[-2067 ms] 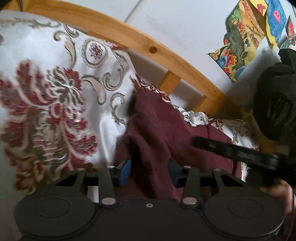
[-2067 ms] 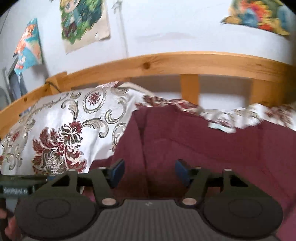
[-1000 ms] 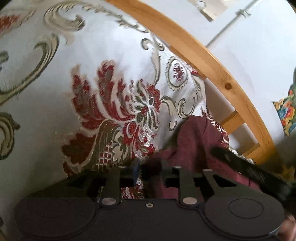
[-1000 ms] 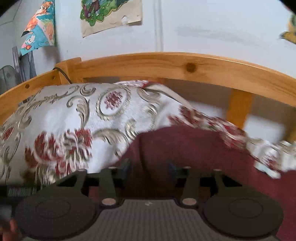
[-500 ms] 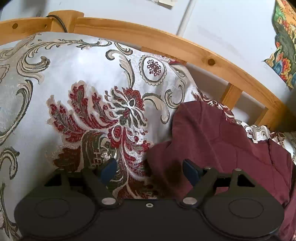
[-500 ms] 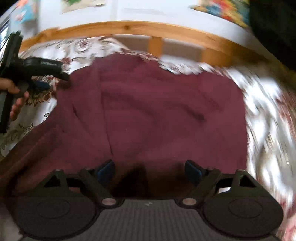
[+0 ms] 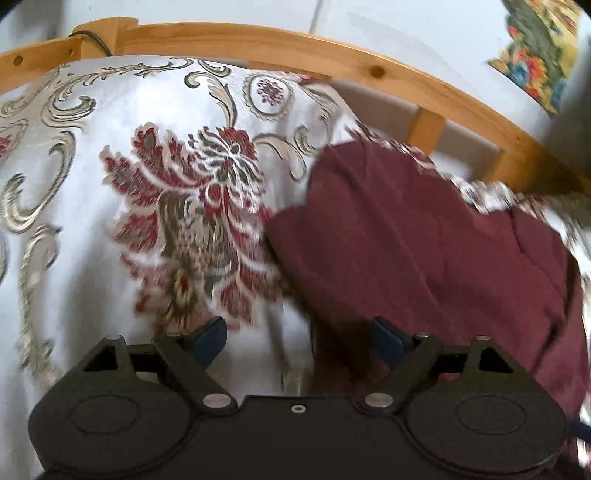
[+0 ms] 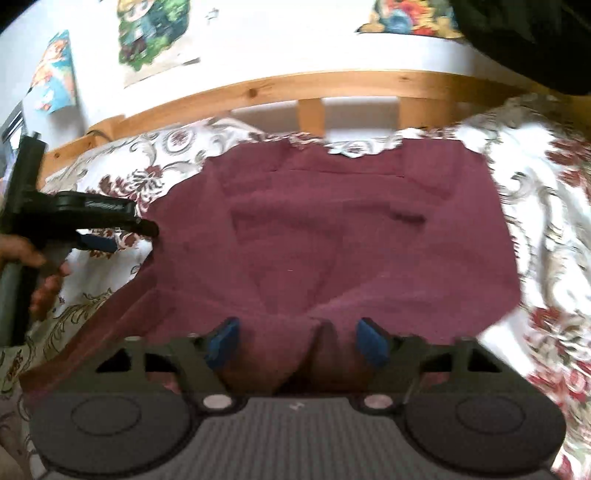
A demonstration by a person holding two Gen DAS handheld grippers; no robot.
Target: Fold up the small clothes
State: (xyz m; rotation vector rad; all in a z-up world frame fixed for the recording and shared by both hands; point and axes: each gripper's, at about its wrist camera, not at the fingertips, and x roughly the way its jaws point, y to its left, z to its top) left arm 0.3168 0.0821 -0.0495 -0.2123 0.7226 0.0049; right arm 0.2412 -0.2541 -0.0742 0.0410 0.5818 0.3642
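Note:
A maroon garment (image 8: 332, 236) lies spread on the floral bedspread (image 8: 546, 206), folded into a rough rectangle with a flap trailing to the near left. My right gripper (image 8: 297, 341) is open over its near edge, holding nothing. My left gripper (image 7: 299, 341) is open and empty at the garment's left edge (image 7: 424, 236), over the bedspread (image 7: 110, 184). The left gripper also shows in the right wrist view (image 8: 107, 236), held by a hand beside the garment's left side.
A wooden bed rail (image 8: 295, 88) runs along the far side against a white wall with posters (image 8: 151, 33). A dark object (image 8: 535, 40) hangs at the upper right. The rail also shows in the left wrist view (image 7: 332, 59).
Both grippers were shut on the maroon garment a second ago and have opened and let go. They have pulled back; the garment now lies flat on the bed.

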